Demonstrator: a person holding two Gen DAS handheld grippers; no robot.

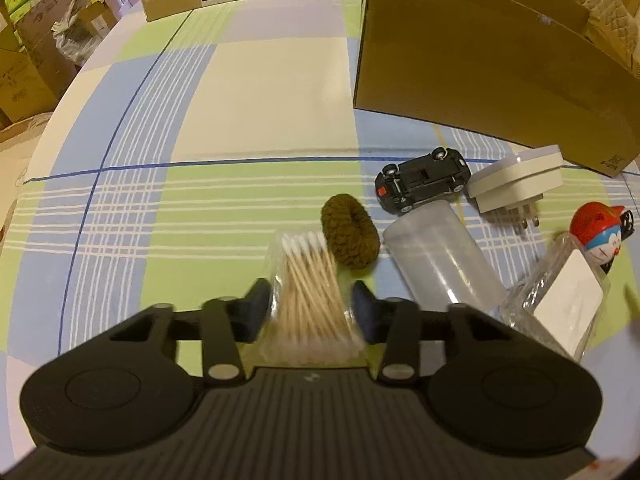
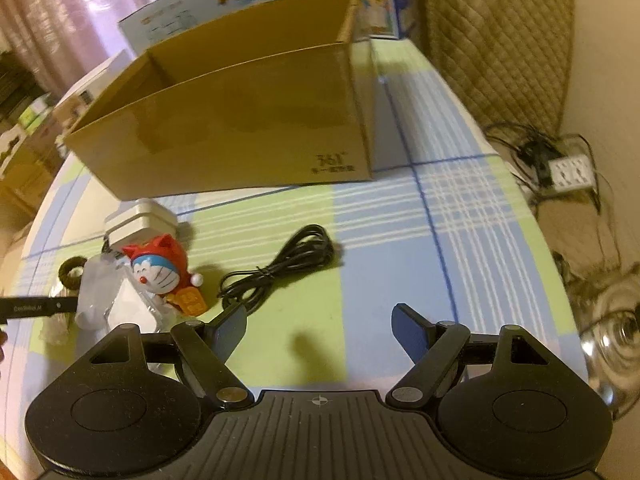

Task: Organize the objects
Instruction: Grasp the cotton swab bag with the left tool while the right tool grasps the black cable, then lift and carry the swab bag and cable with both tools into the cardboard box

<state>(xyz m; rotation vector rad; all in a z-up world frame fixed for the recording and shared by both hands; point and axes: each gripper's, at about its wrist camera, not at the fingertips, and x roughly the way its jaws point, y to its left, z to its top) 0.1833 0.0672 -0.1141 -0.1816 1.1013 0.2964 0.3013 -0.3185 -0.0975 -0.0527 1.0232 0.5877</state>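
A clear bag of wooden cotton swabs [image 1: 308, 276] lies on the checked tablecloth, and my left gripper [image 1: 311, 304] is shut on it, both pads against the bag's sides. Right of it lie a brown knitted hair tie [image 1: 352, 236], a frosted plastic tube [image 1: 436, 256], an overturned black toy car [image 1: 424, 180], a white plug adapter [image 1: 516, 180], a clear bottle [image 1: 560, 304] and a red cat figurine [image 1: 598, 236]. My right gripper [image 2: 318, 324] hovers open over bare cloth with nothing between its fingers. A coiled black cable [image 2: 284, 268] lies just ahead and left of it, beside the figurine [image 2: 160, 272].
An open cardboard box [image 2: 248, 132] stands at the back of the table, behind the small items. More boxes crowd the far edge. Past the table's right edge are a padded chair, a power strip [image 2: 570, 172] on the floor and a glass object [image 2: 612, 340].
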